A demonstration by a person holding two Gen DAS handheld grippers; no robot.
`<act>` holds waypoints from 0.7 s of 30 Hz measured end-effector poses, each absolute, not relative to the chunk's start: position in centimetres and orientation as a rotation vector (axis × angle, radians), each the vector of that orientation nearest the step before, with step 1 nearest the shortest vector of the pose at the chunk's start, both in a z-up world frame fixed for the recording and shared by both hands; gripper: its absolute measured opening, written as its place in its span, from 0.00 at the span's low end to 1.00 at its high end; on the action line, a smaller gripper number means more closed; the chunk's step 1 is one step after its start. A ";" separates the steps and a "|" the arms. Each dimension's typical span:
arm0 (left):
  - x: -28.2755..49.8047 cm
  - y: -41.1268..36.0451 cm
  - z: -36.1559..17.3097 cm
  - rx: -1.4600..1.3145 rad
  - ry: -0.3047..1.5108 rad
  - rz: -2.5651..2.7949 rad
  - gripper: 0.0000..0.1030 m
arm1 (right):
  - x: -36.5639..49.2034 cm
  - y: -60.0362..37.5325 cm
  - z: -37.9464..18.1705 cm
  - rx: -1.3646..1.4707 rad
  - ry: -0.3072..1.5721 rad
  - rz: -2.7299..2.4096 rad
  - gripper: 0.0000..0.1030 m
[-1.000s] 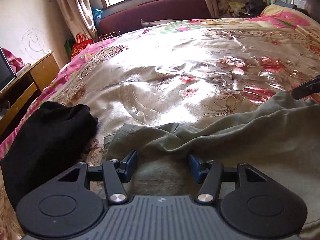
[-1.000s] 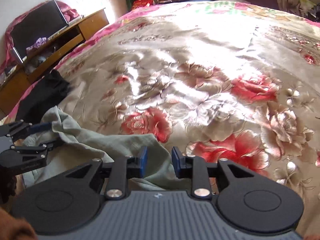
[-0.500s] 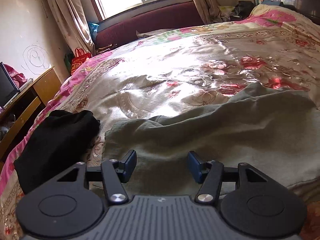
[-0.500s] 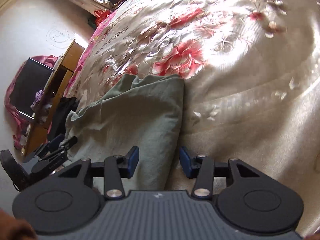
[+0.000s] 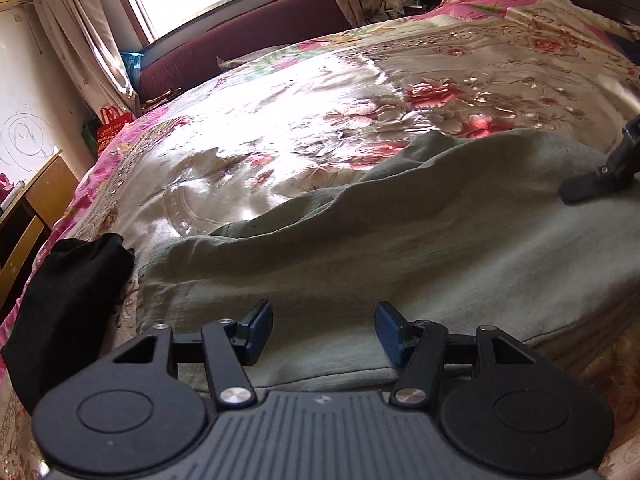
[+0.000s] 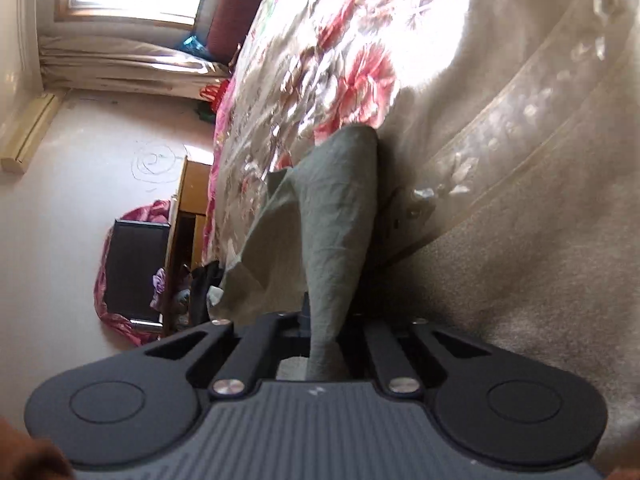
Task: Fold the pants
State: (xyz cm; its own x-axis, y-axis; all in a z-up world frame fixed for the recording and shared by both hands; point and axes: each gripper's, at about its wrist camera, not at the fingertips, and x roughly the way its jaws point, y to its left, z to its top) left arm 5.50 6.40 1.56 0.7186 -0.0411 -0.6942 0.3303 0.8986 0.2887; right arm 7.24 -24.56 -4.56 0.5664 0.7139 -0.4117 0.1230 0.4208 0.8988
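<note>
Grey-green pants [image 5: 400, 248] lie spread across the near part of the floral bedspread [image 5: 304, 120]. My left gripper [image 5: 324, 332] is open just above their near edge, holding nothing. My right gripper [image 6: 322, 344] is rolled on its side and shut on an edge of the pants [image 6: 332, 216], which runs up from between its fingers. The right gripper also shows in the left wrist view [image 5: 600, 176] at the far right, on the pants.
A black garment [image 5: 68, 300] lies on the bed left of the pants. A wooden cabinet [image 5: 28, 216] with a TV [image 6: 136, 264] stands by the bed's left side. A dark red headboard [image 5: 248, 40] and a window are at the far end.
The right gripper rolled sideways and closed on the pants' edge. The pants now lie flatter and more spread out. The left gripper stayed open and drew back slightly.
</note>
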 end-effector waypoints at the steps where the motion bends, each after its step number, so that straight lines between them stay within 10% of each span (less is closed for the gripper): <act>1: 5.3 5.6 1.7 0.412 0.741 -0.243 0.69 | 6.6 -25.7 -4.0 1.103 0.891 0.429 0.04; 21: 5.2 -3.3 2.6 0.341 0.667 -0.454 0.79 | -1.4 -37.5 -0.3 0.857 0.849 0.030 0.05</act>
State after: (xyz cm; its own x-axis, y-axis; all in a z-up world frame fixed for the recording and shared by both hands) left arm 5.20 -3.33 2.55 0.6947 -0.2915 -0.6576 0.5050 0.8487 0.1573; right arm -1.43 -37.49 -0.26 0.6805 0.3451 -0.6464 0.2986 0.6750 0.6747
